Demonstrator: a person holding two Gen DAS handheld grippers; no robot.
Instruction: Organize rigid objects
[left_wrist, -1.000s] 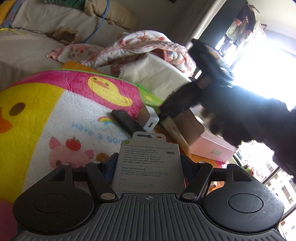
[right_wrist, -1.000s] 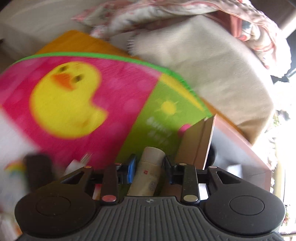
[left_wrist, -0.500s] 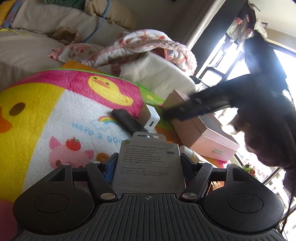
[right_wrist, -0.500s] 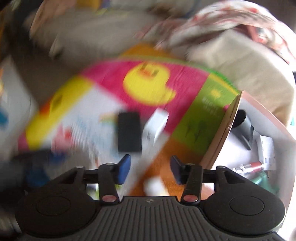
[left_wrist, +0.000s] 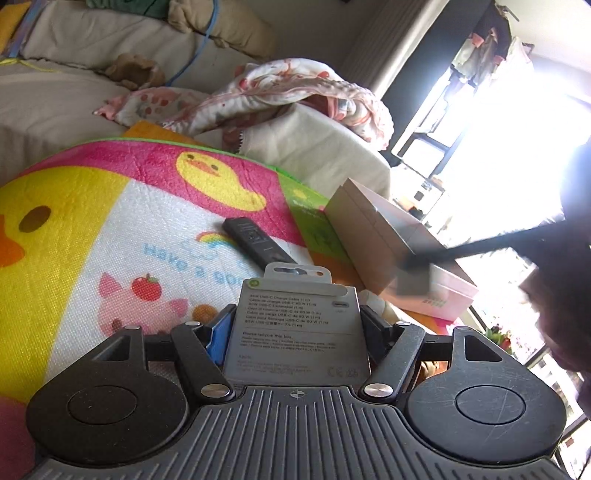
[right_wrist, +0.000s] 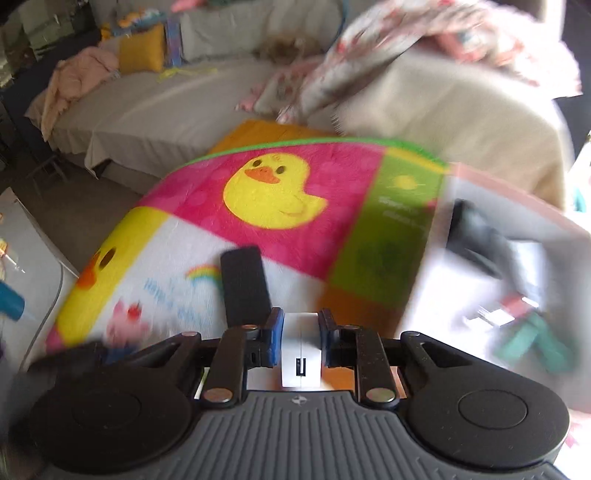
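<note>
Both hand-held grippers loaded over the duck mat (right_wrist: 266, 192), near its box-side edge.

My right hand-held gripper (right_wrist: 301, 334), empty half a second ago after dropping off the tube, is now clamped on the white charger (right_wrist: 300, 347), lifted beside the open pink box (right_wrist: 517, 258). My left hand-held gripper (left_wrist: 293, 328) stays clamped on the cable package (left_wrist: 295, 332). The black remote (right_wrist: 243, 284) remains mid-mat, so I judge it comes later.
</note>
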